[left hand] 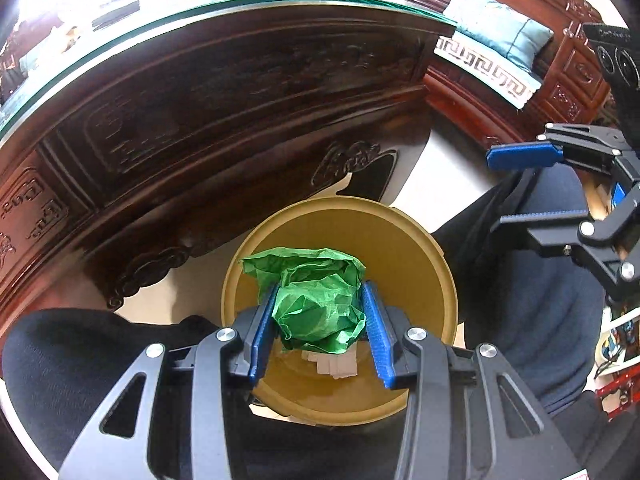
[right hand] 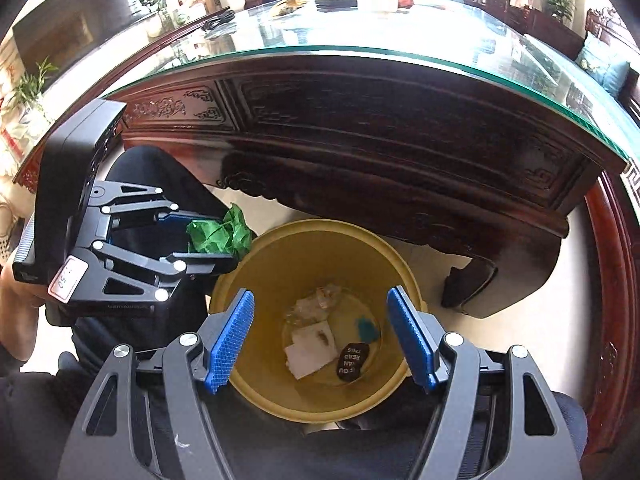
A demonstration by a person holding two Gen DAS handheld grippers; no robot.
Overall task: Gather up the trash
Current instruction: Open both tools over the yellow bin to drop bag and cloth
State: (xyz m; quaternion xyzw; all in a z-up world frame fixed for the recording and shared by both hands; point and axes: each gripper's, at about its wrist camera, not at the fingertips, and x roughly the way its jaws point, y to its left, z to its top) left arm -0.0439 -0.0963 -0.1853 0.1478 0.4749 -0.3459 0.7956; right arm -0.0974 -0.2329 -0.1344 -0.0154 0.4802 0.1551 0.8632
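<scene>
Left gripper (left hand: 320, 316) clamped on green paper wad (left hand: 316, 300) over yellow bin (left hand: 400, 236) rim; right gripper (right hand: 320, 336) spread, empty, above bin's mouth.

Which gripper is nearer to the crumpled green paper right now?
Left. The left gripper is clamped on the crumpled green paper over the yellow bin. The right gripper stands open and empty over the bin, beside the paper and apart from it.
</scene>
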